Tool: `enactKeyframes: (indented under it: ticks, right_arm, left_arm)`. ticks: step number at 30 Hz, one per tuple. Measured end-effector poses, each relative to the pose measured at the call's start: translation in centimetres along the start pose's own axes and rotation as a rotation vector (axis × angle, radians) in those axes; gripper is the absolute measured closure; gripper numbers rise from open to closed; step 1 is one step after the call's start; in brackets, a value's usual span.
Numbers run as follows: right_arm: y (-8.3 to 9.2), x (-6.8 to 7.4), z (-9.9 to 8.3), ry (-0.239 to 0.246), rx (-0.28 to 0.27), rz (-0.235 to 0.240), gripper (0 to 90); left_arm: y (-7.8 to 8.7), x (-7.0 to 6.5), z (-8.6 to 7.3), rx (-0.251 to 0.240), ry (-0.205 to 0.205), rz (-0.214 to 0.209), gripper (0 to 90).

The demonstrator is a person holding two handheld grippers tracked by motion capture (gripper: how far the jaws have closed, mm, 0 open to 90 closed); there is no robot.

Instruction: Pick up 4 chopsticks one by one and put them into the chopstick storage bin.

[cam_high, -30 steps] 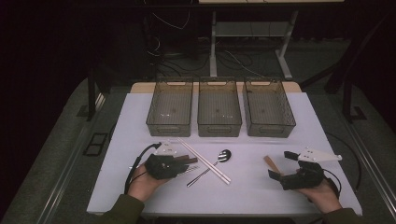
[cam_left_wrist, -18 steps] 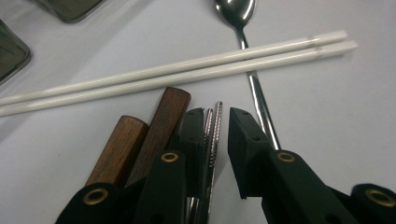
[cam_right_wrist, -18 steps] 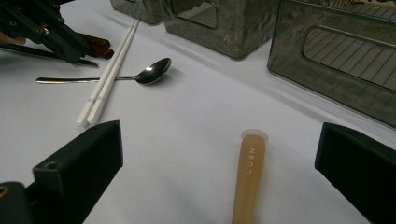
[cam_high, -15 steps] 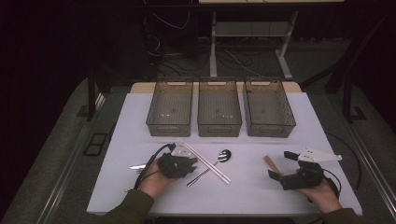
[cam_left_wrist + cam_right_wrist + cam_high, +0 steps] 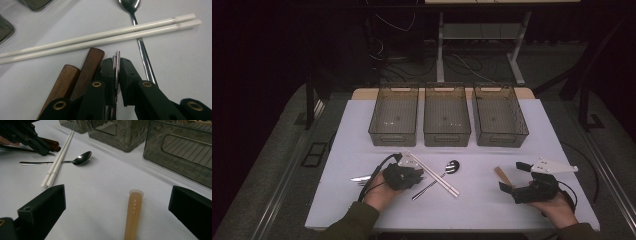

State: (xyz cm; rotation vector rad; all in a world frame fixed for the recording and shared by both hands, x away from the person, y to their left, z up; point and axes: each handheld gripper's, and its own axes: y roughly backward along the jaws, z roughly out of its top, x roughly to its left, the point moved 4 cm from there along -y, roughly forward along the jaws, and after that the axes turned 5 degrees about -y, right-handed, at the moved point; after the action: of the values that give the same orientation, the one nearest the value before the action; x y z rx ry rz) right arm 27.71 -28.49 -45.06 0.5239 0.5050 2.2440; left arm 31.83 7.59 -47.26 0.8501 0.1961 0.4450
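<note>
- High view: the left gripper [image 5: 408, 176] lies low over the white table [image 5: 362, 130], at the near end of a pair of white chopsticks [image 5: 432, 173] and a metal spoon [image 5: 443, 173]. A fork-like metal utensil [image 5: 359, 178] sticks out on the table behind the hand. The right gripper [image 5: 518, 179] rests on the table well apart to the right, with a small tan tube [image 5: 502, 175] just beside its tips. Three grey bins [image 5: 445, 115] stand in a row farther back.
- Left gripper view: its jaws have just been closing and now pinch a thin serrated metal blade [image 5: 116, 65] edge-on between the pads. Two brown wooden handles [image 5: 76, 78] lie just beside the jaws on the left. The white chopsticks [image 5: 100, 40] cross just beyond the tips, and the spoon [image 5: 140, 37] runs under them.
- Right gripper view: its jaws stand wide apart and hold nothing. The tan tube [image 5: 133, 215] lies on the table between them, touching neither. Farther off, the left gripper [image 5: 41, 146] sits by the wooden handles [image 5: 52, 144], the chopsticks [image 5: 58, 160] and the spoon [image 5: 75, 160].
</note>
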Motion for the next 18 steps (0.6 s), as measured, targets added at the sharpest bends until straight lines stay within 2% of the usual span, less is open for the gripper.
enactKeyframes:
  ticks: [12, 18]
  right_arm:
    - [0.1, 0.1, 0.0, 0.001, -0.004, 0.000, 1.1]
    - [0.1, 0.1, 0.0, 0.002, -0.004, 0.002, 1.1]
  left_arm:
    - [-0.3, 0.3, 0.5, -0.009, 0.021, -0.002, 81.0]
    - [1.7, 0.1, 0.3, -0.083, 0.038, -0.016, 72.2]
